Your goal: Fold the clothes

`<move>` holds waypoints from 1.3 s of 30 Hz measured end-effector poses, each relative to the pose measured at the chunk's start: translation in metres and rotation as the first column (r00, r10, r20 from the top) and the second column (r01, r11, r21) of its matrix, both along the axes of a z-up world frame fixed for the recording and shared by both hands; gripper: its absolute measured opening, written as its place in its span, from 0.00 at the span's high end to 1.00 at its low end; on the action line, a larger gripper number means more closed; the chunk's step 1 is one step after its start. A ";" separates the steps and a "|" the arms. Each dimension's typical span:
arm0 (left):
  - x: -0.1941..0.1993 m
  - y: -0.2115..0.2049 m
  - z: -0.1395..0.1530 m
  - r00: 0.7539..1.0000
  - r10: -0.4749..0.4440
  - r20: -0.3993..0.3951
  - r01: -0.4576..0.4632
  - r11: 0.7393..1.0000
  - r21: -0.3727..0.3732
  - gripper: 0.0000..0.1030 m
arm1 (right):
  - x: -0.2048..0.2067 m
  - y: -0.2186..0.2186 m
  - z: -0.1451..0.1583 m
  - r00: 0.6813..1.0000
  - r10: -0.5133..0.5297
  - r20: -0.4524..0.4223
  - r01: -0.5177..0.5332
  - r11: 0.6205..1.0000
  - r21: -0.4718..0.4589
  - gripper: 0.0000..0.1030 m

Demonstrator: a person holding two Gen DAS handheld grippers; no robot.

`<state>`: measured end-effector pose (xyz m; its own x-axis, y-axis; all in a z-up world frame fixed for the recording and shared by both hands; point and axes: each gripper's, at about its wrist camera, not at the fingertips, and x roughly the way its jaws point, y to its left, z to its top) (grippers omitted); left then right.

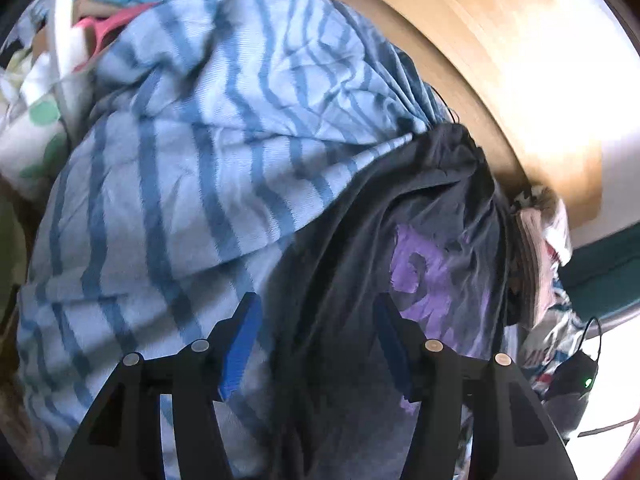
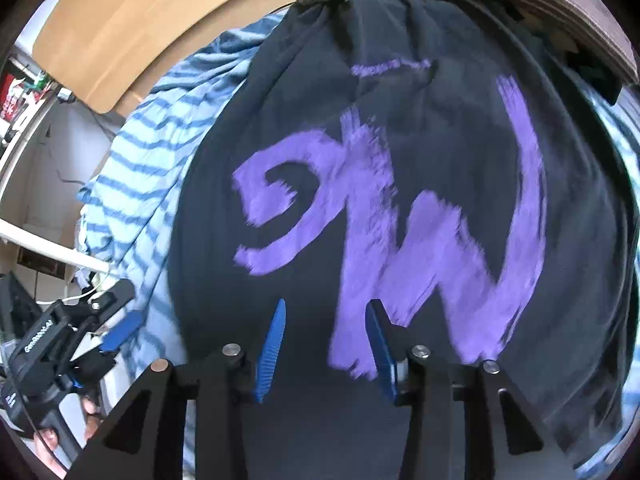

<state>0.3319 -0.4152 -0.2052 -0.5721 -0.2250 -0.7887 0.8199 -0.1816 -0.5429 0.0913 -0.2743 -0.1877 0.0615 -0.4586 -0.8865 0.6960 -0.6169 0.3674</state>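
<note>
Pale wooden worktop curves behind a heap of laundry. Ahead of the right gripper a black cotton T-shirt with a brushed purple print lies spread, print up, over a crumpled light-blue striped cloth. That gripper's blue-padded fingers stand apart just over the shirt's near part, holding nothing. The left gripper, likewise apart, hovers where the black shirt's rumpled edge meets the striped cloth. I judge the black shirt is the piece being handled, though not yet laid flat; the next move calls for pinching an edge and drawing it smooth.
</note>
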 end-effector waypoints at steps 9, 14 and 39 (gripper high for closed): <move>-0.030 -0.015 0.004 0.999 -0.037 -0.028 0.036 0.999 -0.030 0.43 | -0.038 0.031 -0.026 0.993 -0.099 0.059 0.096 0.994 0.050 0.52; -0.060 -0.044 0.013 0.997 -0.051 0.054 0.055 0.995 -0.082 0.43 | -0.052 0.000 -0.005 0.993 -0.099 0.056 0.102 0.993 -0.050 0.52; -0.079 -0.089 -0.026 0.983 -0.157 -0.098 0.154 0.987 -0.041 0.43 | -0.096 -0.234 0.021 0.992 0.016 -0.127 -0.019 1.000 -0.022 0.96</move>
<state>0.2533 -0.5047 -0.2312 -0.6780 -0.1521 -0.7191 0.7219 -0.3219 -0.6125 -0.0050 -0.5079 -0.1670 -0.0423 -0.4788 -0.8769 0.7487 -0.5964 0.2895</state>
